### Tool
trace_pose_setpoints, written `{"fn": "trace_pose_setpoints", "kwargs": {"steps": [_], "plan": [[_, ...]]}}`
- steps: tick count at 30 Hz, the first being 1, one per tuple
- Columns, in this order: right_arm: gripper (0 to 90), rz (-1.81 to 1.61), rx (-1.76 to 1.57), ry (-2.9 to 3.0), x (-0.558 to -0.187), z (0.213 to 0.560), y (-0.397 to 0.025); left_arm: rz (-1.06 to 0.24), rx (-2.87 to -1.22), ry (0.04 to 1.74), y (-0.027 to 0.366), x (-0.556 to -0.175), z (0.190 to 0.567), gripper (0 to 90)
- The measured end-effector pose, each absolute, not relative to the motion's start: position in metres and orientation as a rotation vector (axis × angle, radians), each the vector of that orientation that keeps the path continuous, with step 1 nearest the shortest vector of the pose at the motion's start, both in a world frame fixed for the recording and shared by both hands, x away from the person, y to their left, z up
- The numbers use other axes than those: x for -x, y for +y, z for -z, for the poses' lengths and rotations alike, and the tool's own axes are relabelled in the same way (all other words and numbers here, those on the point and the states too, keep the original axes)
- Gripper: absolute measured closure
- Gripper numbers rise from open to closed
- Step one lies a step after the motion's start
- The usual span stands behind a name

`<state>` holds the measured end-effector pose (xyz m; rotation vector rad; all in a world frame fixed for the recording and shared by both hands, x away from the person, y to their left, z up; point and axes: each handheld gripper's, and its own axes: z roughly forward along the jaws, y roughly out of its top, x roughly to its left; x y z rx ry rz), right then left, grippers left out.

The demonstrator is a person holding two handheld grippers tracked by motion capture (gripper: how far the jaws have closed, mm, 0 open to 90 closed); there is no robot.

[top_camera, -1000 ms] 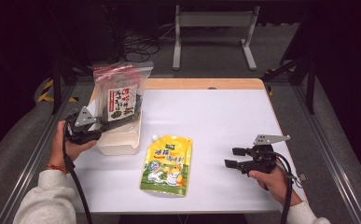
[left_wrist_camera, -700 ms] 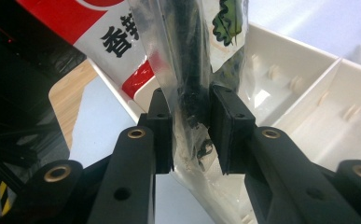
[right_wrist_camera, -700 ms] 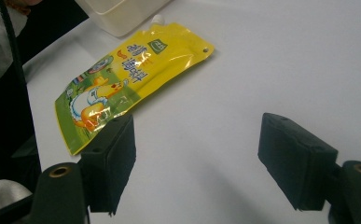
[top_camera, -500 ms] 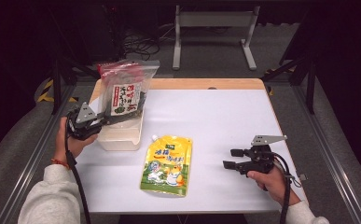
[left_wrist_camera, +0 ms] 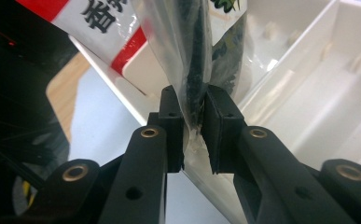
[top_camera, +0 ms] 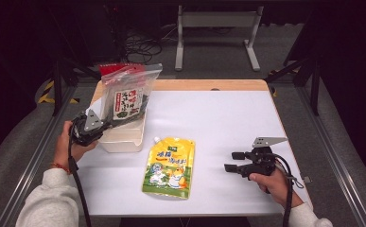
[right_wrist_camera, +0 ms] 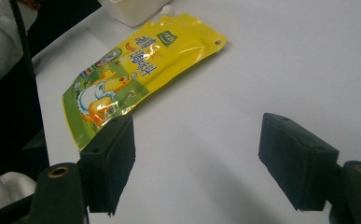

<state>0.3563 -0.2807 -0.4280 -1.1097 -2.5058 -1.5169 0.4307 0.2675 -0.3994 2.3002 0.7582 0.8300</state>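
White table (top_camera: 228, 118); dark room behind

Counted: two claws, left claw (top_camera: 106, 126) and right claw (top_camera: 230, 161). One clear snack bag (top_camera: 127, 94), clamped in the left claw. One white bin (top_camera: 124, 138) just beside it. One yellow pouch (top_camera: 169, 166), seen ahead-left of the right claw.

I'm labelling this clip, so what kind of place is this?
Probably a lab or studio set up for recording, not a home: a white table on a dark floor, a metal rail frame around it, loose cables behind, and hand-held grippers, the left gripper pinching a snack bag.
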Motion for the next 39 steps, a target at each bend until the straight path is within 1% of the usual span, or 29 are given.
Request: {"fn": "trace_pose_setpoints", "kwargs": {"steps": [5,9,10,11,12,14,15,16,17,18,19,20,21,22,23,24,32,39], "plan": [[26.7,1.519,1.112,-2.501,-0.357,0.427,-0.281,-0.83,-2.293,0.782,0.266,-0.429,0.398,77.2],[26.6,1.525,1.117,-2.498,-0.358,0.427,-0.282,-0.734,-2.209,0.811,0.273,-0.43,0.396,73.4],[26.6,1.526,1.118,-2.498,-0.358,0.427,-0.282,-0.725,-2.189,0.814,0.274,-0.431,0.396,69.8],[26.5,1.524,1.118,-2.499,-0.357,0.427,-0.282,-0.735,-2.168,0.828,0.275,-0.431,0.394,61.6],[26.5,1.524,1.118,-2.499,-0.357,0.427,-0.282,-0.74,-2.147,0.845,0.275,-0.431,0.393,61.6],[26.5,1.523,1.122,-2.498,-0.357,0.428,-0.283,-0.713,-2.076,0.815,0.278,-0.429,0.388,59.4],[26.4,1.523,1.125,-2.495,-0.357,0.428,-0.283,-0.718,-2.042,0.827,0.279,-0.429,0.383,58.1],[26.3,1.522,1.128,-2.494,-0.357,0.428,-0.284,-0.702,-2.019,0.828,0.279,-0.429,0.38,54.6],[26.3,1.523,1.128,-2.495,-0.357,0.428,-0.284,-0.672,-1.983,0.812,0.28,-0.429,0.377,53.8],[26.3,1.526,1.127,-2.494,-0.357,0.428,-0.284,-0.669,-1.96,0.809,0.281,-0.43,0.375,54.7],[26.3,1.527,1.127,-2.493,-0.357,0.428,-0.284,-0.7,-1.972,0.823,0.279,-0.431,0.374,57.6],[26.3,1.529,1.129,-2.489,-0.357,0.428,-0.285,-0.689,-2.013,0.822,0.276,-0.434,0.374,61.3],[26.3,1.532,1.129,-2.48,-0.356,0.428,-0.285,-0.674,-2.059,0.813,0.274,-0.437,0.376,67.1],[26.3,1.531,1.124,-2.475,-0.356,0.428,-0.285,-0.66,-2.06,0.811,0.273,-0.438,0.378,71.2],[26.4,1.53,1.118,-2.474,-0.356,0.427,-0.285,-0.626,-2.057,0.806,0.275,-0.439,0.378,72.4],[26.6,1.534,1.106,-2.465,-0.356,0.427,-0.285,-0.618,-2.056,0.804,0.275,-0.439,0.378,73.8],[26.6,1.53,1.097,-2.459,-0.356,0.428,-0.285,-0.643,-2.027,0.808,0.277,-0.436,0.387,75.9],[26.3,1.523,1.063,-2.47,-0.355,0.428,-0.281,-0.616,-2.032,0.79,0.279,-0.435,0.389,76.0]]}}
